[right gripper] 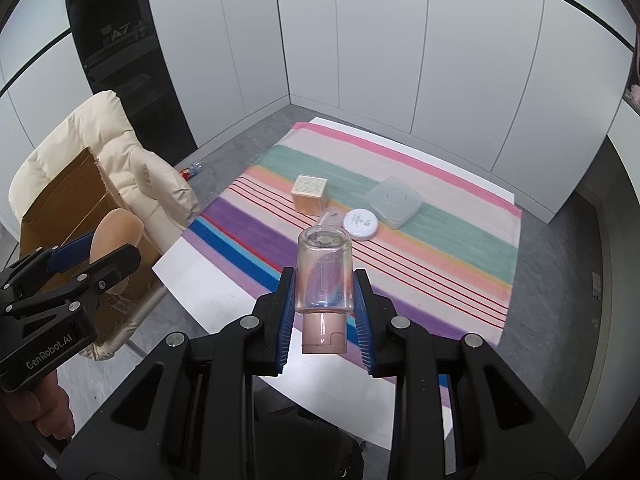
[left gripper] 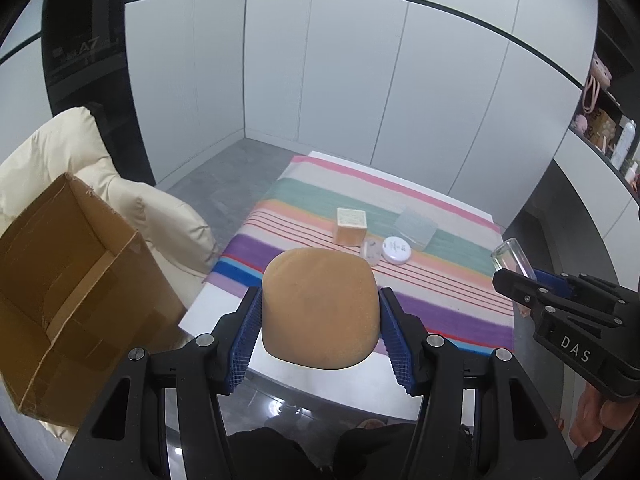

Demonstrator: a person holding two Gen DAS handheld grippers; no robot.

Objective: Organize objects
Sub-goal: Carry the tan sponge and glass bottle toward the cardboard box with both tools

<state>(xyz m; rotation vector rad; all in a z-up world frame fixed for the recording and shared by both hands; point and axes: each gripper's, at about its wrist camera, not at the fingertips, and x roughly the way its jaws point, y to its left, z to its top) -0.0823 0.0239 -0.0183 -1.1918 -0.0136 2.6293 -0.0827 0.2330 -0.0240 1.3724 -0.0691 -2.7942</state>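
Both hands loaded, both lifted clear of the table.

Left gripper (left gripper: 320, 316): clamped on a rounded tan-orange sponge-like pad (left gripper: 320, 308), soft matte surface, caught by its two side edges between my blue ribbed pads (left gripper: 250, 336). The sides look slightly pinched in, so I judge it compressible; a grip across the width keeps it from folding. It hangs above the near edge of the table, with the open brown cardboard box (left gripper: 72, 280) just to my left, resting on the cream padded chair (left gripper: 60, 152). My guess is that the box is the collecting point, which is why this hand sits on that side.

Right gripper (right gripper: 324, 308): closed around a clear plastic bottle with a pale pink cap (right gripper: 324, 268). Cap end points back toward me, base points away. The pads (right gripper: 286, 316) grip the clear body just above the cap, where the wall is straight. It is held in the air over the striped cloth (right gripper: 440, 240).

Left on the cloth, close together: a small tan cardboard cube box (right gripper: 308, 196), a round white tin with printed lid (right gripper: 362, 223), a frosted square plastic case (right gripper: 394, 200), and a small clear packet (right gripper: 332, 216) touching the tin, its contents too unclear to name.

Judgement: sorting is partway done. The box opening tilts toward me, which should make dropping easy.
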